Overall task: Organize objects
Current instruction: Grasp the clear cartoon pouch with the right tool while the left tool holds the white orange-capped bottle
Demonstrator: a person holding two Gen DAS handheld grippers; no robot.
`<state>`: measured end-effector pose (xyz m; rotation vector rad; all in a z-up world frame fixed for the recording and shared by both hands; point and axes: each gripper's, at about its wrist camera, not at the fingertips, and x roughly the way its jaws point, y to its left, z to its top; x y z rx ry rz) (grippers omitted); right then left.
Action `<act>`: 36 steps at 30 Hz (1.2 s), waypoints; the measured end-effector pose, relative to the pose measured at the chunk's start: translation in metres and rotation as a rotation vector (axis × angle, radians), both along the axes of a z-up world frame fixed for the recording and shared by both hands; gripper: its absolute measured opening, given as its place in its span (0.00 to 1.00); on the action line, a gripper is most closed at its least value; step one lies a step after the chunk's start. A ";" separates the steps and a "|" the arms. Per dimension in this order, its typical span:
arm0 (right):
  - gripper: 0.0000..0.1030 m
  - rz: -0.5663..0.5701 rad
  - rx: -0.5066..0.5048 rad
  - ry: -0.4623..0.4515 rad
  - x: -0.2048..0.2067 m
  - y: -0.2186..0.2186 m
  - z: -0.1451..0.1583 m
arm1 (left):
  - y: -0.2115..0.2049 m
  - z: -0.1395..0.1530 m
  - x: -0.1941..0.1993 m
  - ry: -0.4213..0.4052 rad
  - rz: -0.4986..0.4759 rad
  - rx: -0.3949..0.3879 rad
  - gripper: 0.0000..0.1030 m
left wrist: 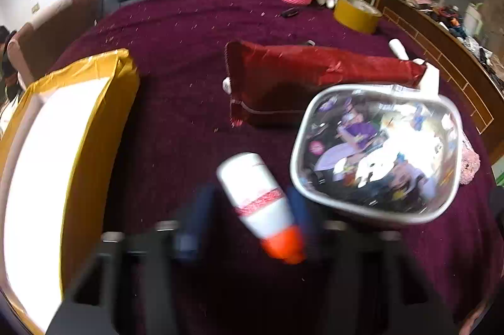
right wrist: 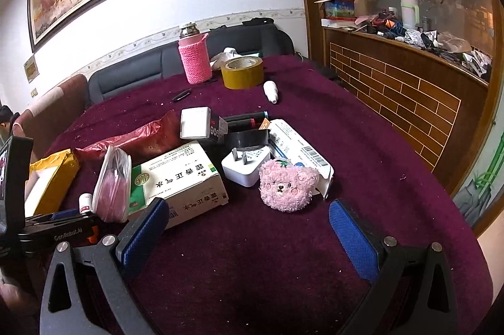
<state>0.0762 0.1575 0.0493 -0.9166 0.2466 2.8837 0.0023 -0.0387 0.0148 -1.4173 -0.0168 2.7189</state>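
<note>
Left gripper [left wrist: 249,218] pinches small white bottle with orange cap [left wrist: 258,196], long axis tilted, cap toward camera; yellow-walled open box [left wrist: 104,127] lies near, to its left; right gripper [right wrist: 249,228] gapes wide and empty, pink plush bear [right wrist: 288,185] just ahead.

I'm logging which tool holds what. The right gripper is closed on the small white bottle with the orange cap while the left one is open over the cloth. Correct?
The sides are swapped. The left gripper is closed on the white bottle, as the left wrist view shows; the right gripper is open over the purple cloth.
</note>
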 end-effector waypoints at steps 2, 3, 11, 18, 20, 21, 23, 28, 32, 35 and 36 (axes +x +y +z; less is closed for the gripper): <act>1.00 0.000 0.002 -0.001 0.000 0.000 0.001 | -0.007 0.002 0.004 -0.008 -0.010 0.055 0.25; 1.00 0.000 0.002 -0.003 0.000 0.000 0.000 | -0.010 0.003 0.006 -0.010 -0.014 0.081 0.25; 1.00 0.063 0.004 -0.024 -0.004 -0.005 0.004 | -0.046 0.042 0.063 0.094 -0.060 0.237 0.25; 1.00 0.325 0.074 -0.084 -0.007 -0.053 0.017 | -0.081 0.072 0.110 0.195 -0.088 0.250 0.25; 1.00 0.375 0.082 -0.095 -0.010 -0.070 0.021 | -0.089 0.076 0.119 0.211 -0.093 0.256 0.25; 1.00 0.392 0.089 -0.101 -0.012 -0.078 0.021 | -0.090 0.076 0.122 0.215 -0.095 0.255 0.25; 1.00 0.420 0.126 -0.112 -0.018 -0.096 0.022 | -0.094 0.078 0.127 0.227 -0.100 0.255 0.25; 1.00 0.453 0.258 -0.173 -0.035 -0.135 0.011 | -0.103 0.079 0.138 0.253 -0.112 0.252 0.25; 0.98 0.445 0.393 -0.201 -0.042 -0.161 -0.002 | -0.111 0.075 0.140 0.254 -0.109 0.261 0.25; 0.84 0.432 0.463 -0.219 -0.042 -0.169 -0.009 | -0.116 0.073 0.139 0.250 -0.099 0.266 0.25; 0.80 0.422 0.486 -0.227 -0.043 -0.171 -0.011 | -0.118 0.072 0.139 0.248 -0.095 0.269 0.25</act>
